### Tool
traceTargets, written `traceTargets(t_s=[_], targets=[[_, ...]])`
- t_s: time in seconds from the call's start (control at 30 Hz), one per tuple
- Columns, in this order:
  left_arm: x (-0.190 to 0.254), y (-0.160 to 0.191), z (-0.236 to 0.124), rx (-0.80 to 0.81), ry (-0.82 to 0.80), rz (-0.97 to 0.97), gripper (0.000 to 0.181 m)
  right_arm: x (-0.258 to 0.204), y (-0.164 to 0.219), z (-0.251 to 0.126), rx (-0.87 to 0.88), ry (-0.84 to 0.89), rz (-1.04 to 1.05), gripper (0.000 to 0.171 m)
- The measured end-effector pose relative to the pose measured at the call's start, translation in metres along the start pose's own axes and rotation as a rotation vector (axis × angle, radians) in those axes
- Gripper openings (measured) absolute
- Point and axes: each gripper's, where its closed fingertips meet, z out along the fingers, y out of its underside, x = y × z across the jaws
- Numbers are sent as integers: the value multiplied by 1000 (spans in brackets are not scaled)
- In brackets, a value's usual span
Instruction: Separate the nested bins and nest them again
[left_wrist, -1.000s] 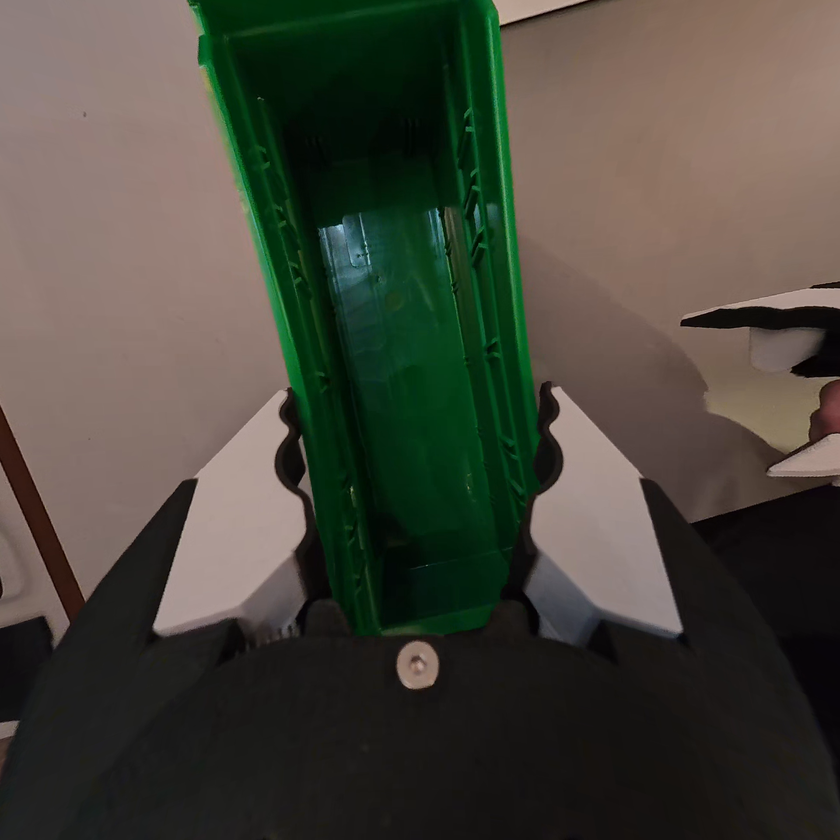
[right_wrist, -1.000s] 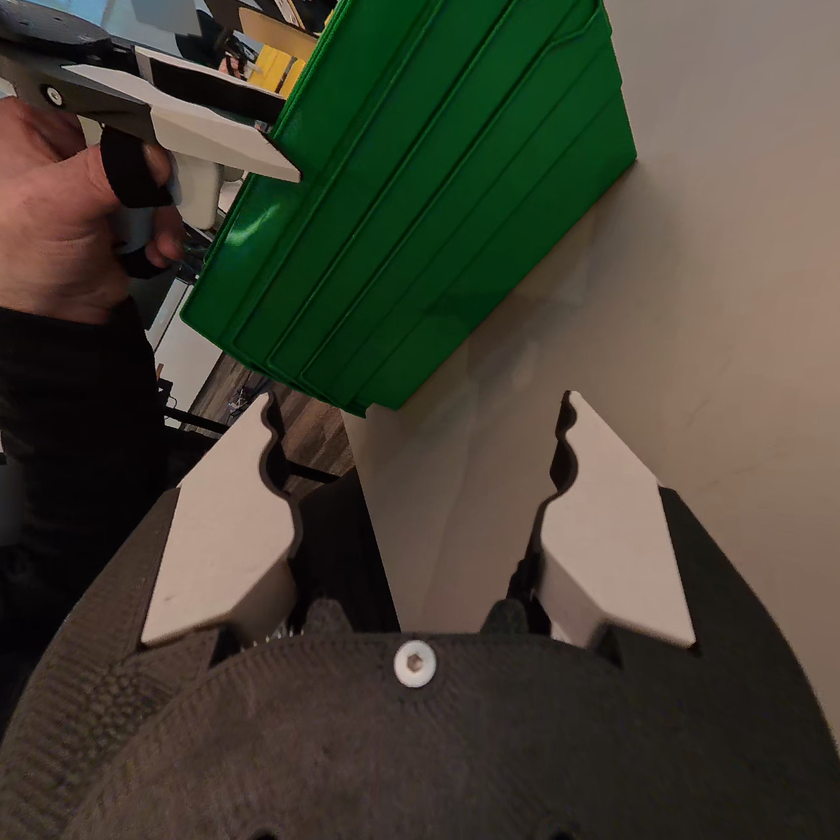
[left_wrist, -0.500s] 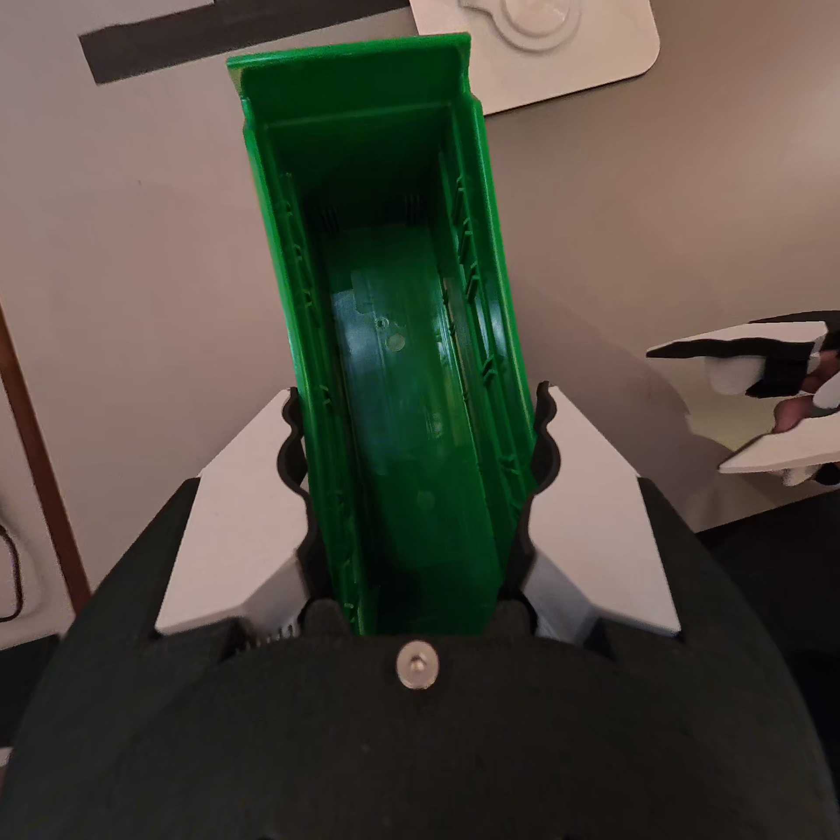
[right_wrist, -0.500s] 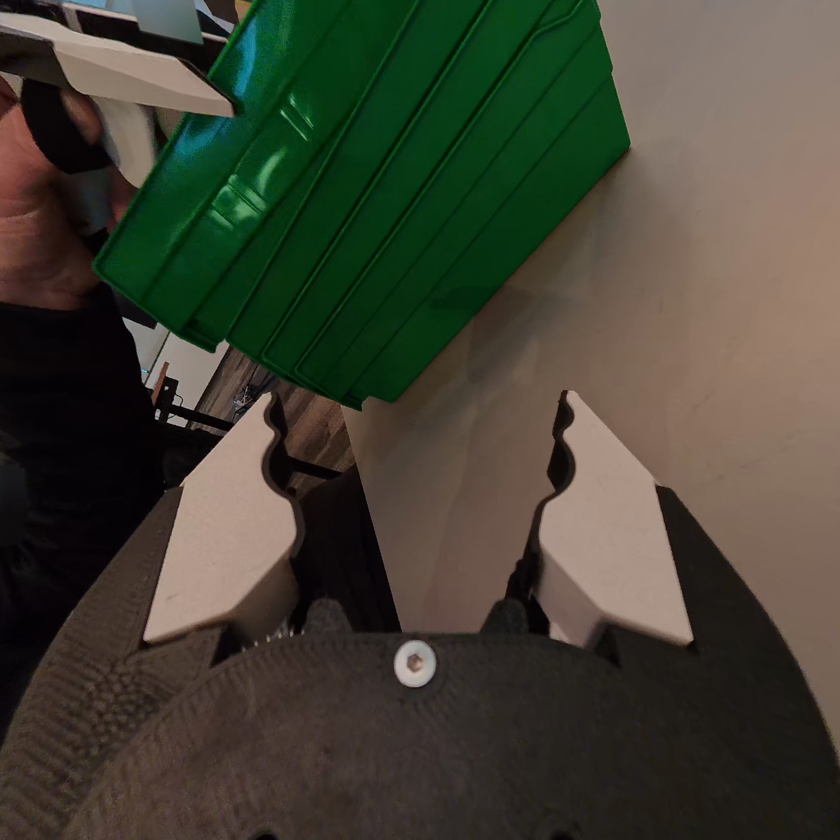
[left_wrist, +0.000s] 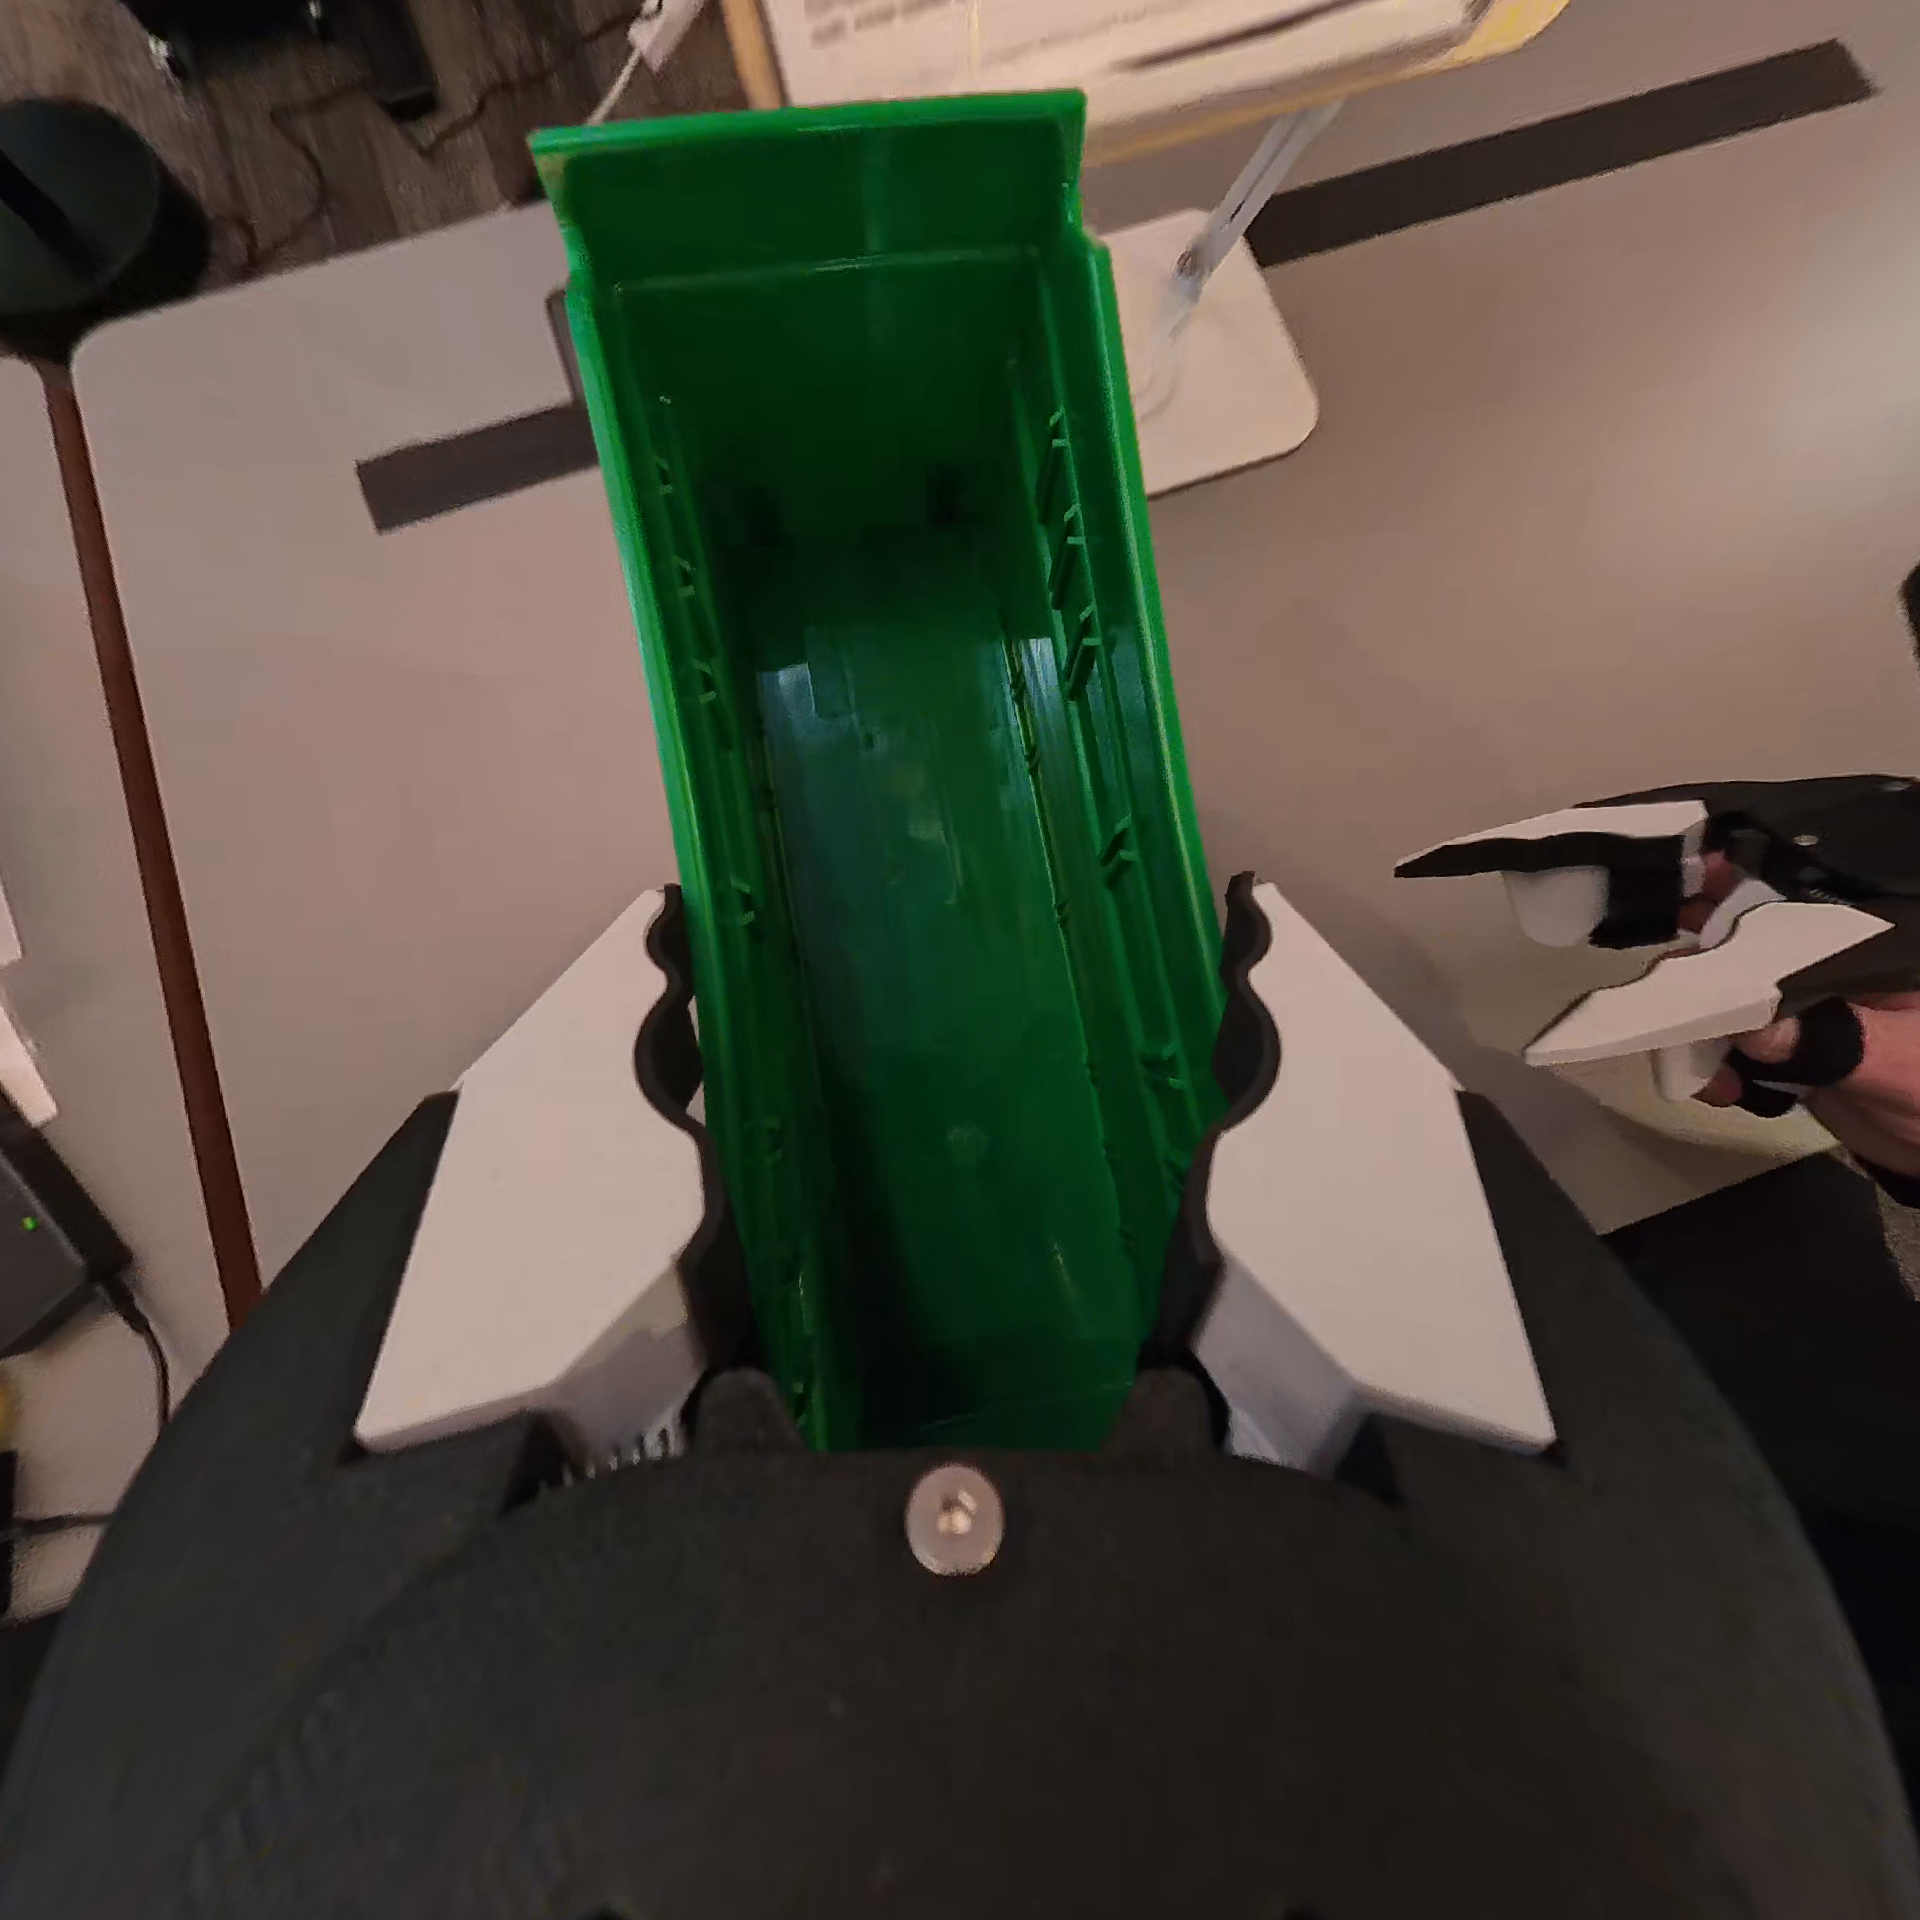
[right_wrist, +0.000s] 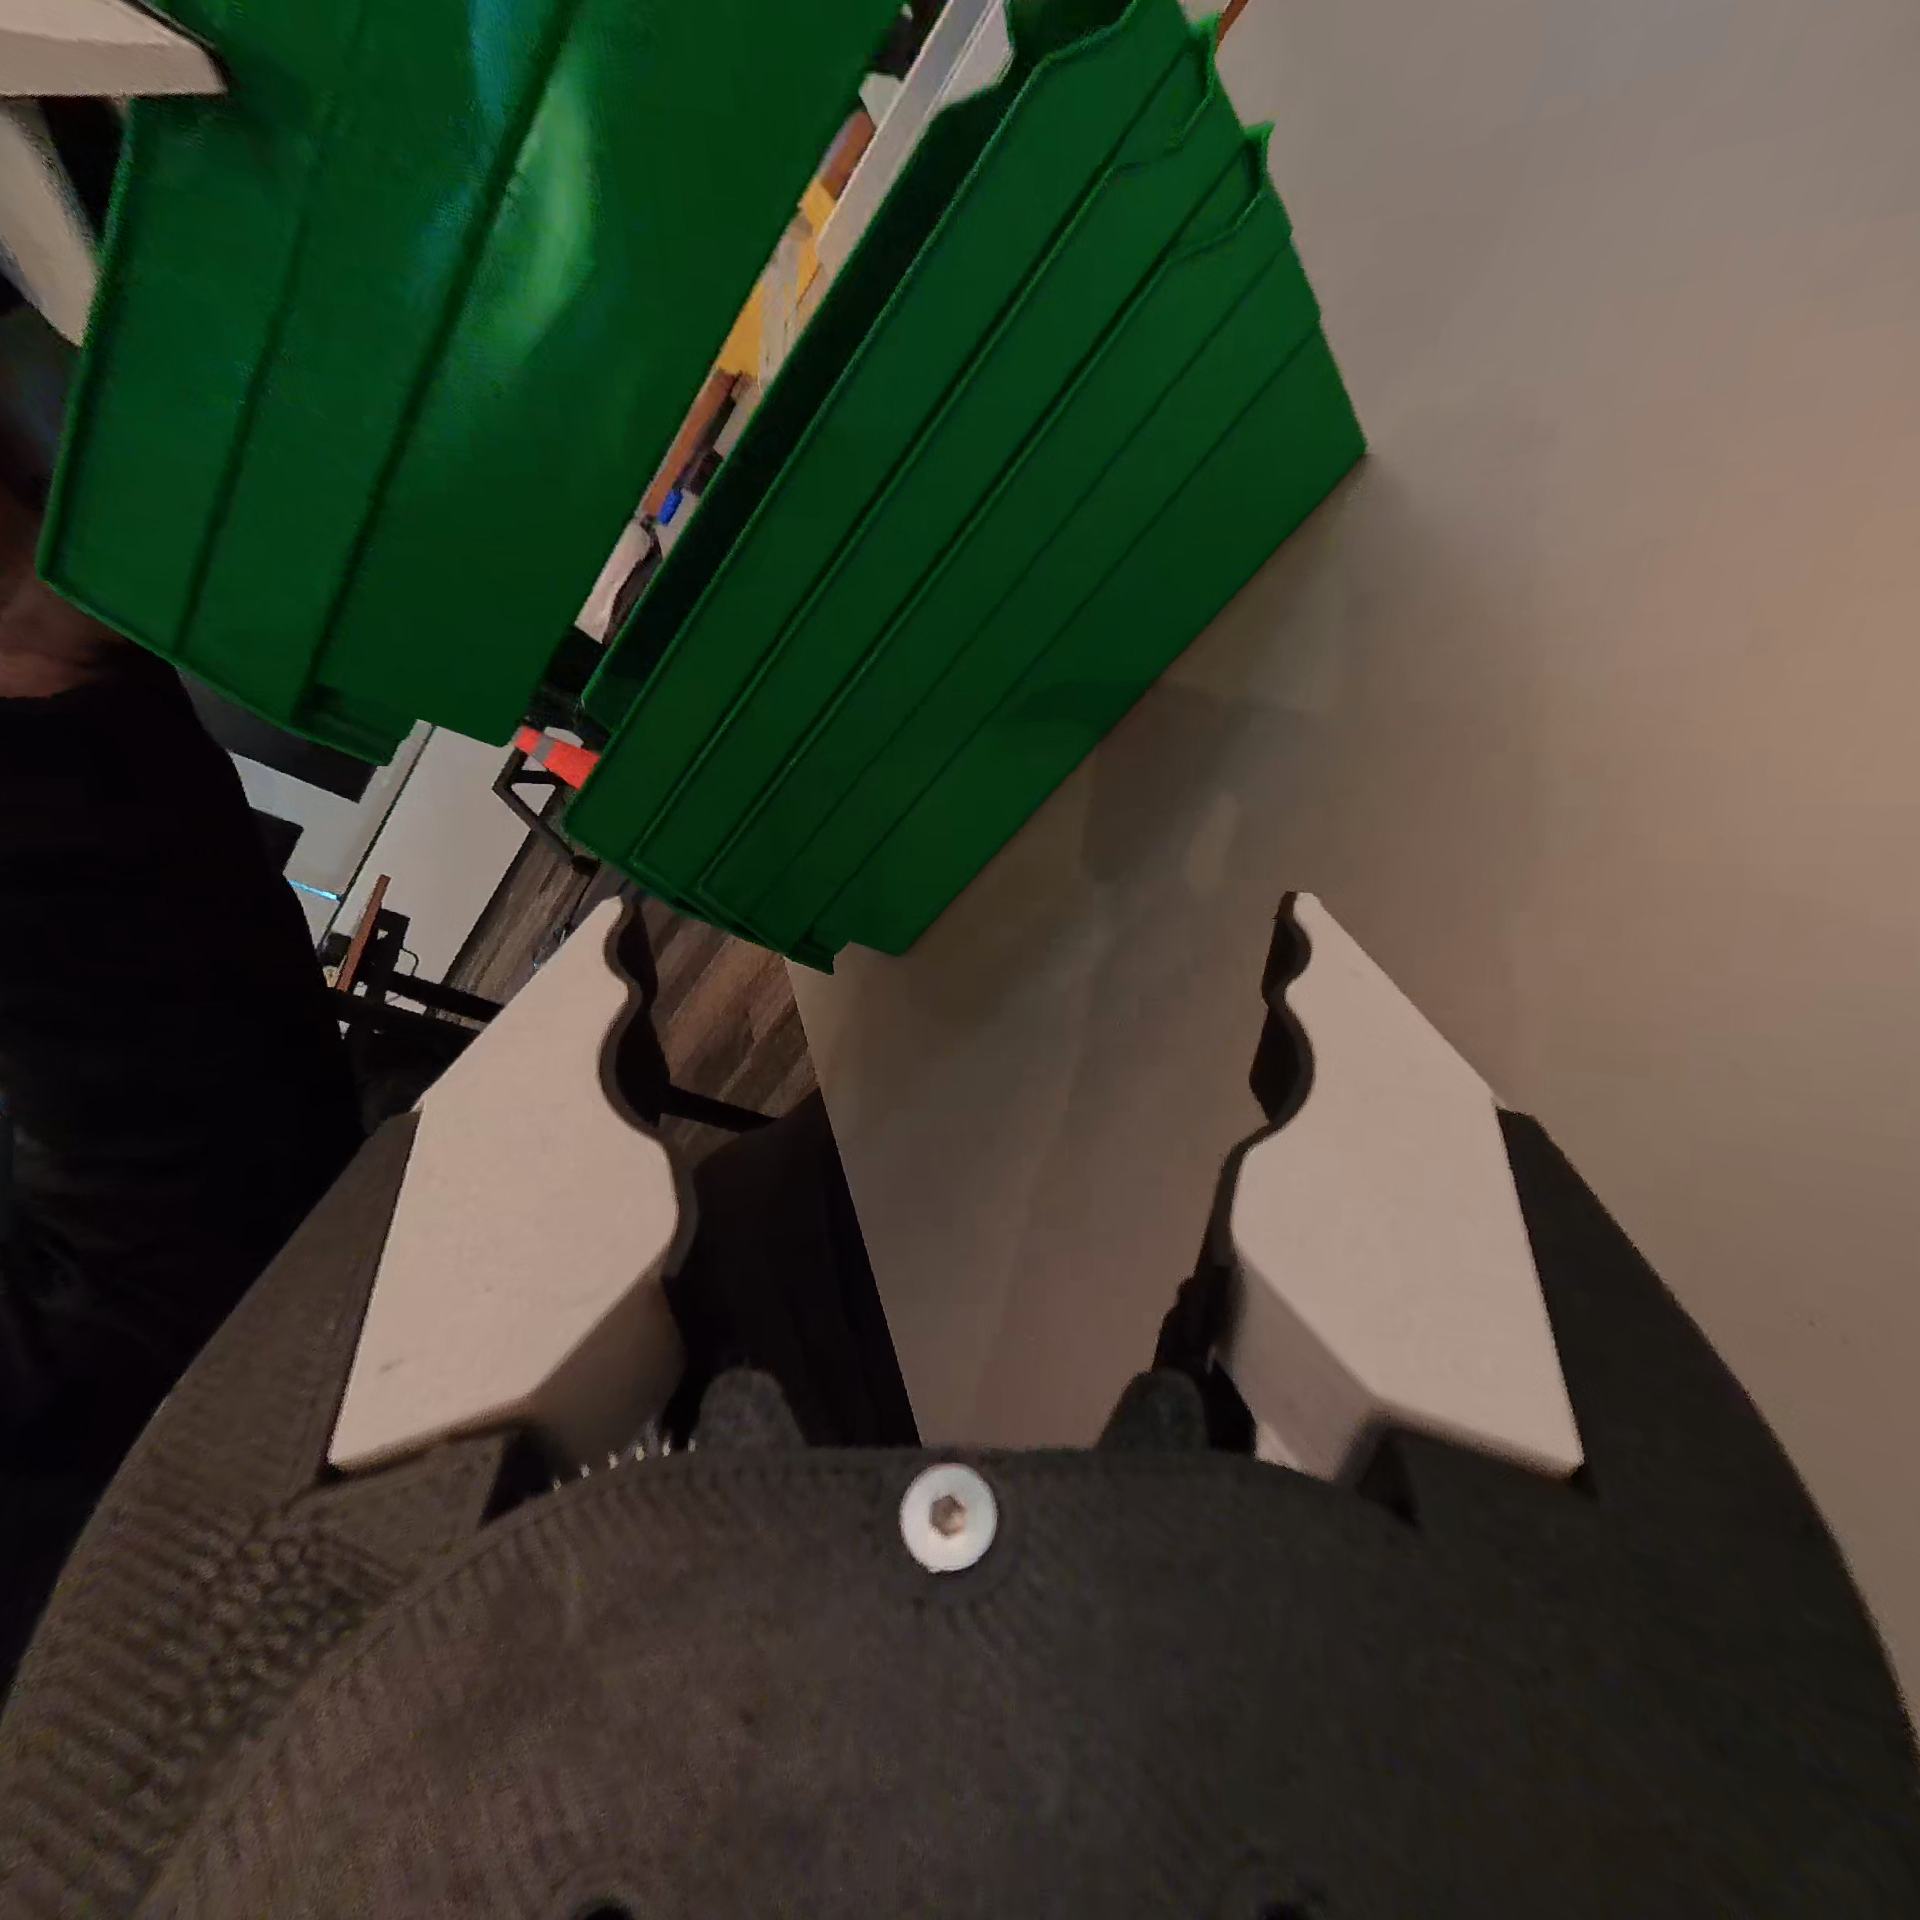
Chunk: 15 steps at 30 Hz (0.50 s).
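Since half a second earlier, you had lifted the top bin (right_wrist: 343, 343) clear of the nested stack (right_wrist: 977, 540) on the table (right_wrist: 1558, 727), your left gripper (left_wrist: 956, 1039) clamped on its sides; your right gripper (right_wrist: 961, 1049) hung open, empty.

- Lifted bin (right_wrist: 343, 343): green, long, narrow, open-topped, held in the air, clear of the stack.
- Stack (right_wrist: 966, 540): nested green bins of like shape, resting on the table.
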Motion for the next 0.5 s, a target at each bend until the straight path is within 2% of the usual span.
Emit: traceTargets(t_s=[0.13, 0.23, 0.37, 0.5], targets=[[33, -27, -7, 55, 55, 52, 100, 5, -13, -24, 52, 14, 7, 117], [73, -40, 5, 57, 118, 112, 101, 13, -22, -54, 105, 41, 15, 117], [134, -40, 47, 25, 194, 179, 101, 34, -30, -106, 185, 103, 27, 118], [181, -13, 100, -28, 209, 239, 101, 58, -23, -154, 240, 175, 60, 117]])
